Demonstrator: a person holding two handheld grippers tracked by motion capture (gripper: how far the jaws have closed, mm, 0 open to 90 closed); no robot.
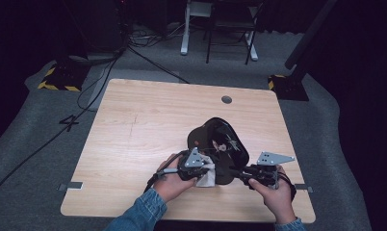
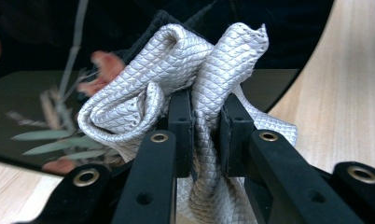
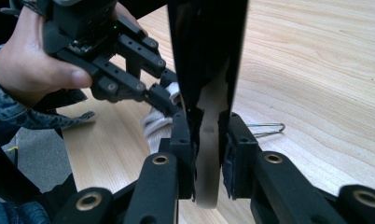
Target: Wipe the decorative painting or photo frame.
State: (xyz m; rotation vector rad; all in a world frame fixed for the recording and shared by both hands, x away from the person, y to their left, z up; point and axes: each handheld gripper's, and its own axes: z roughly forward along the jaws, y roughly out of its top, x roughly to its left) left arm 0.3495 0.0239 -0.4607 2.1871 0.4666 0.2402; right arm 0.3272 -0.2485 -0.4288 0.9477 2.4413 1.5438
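Observation:
A glossy black tray (image 1: pixel 219 139) with a painted flower design is held tilted above the wooden table (image 1: pixel 143 125). My right gripper (image 1: pixel 236 173) is shut on its near rim; in the right gripper view the tray (image 3: pixel 206 56) stands edge-on between the jaws of that gripper (image 3: pixel 208 140). My left gripper (image 1: pixel 207 172) is shut on a crumpled silver-white quilted cloth (image 1: pixel 209 180) and presses it against the tray's left side. In the left gripper view the cloth (image 2: pixel 195 79) bulges over the gripper (image 2: pixel 206 121), with the tray (image 2: pixel 36 107) behind it. The right gripper view also shows the left gripper (image 3: pixel 162 98) and cloth (image 3: pixel 155 126).
A round cable hole (image 1: pixel 226 99) sits near the table's far edge. A thin wire loop (image 3: pixel 267 127) lies on the wood beside the tray. Metal brackets (image 1: pixel 71 186) stick out at the table's near corners. A chair (image 1: pixel 230 29) and cables stand beyond the table.

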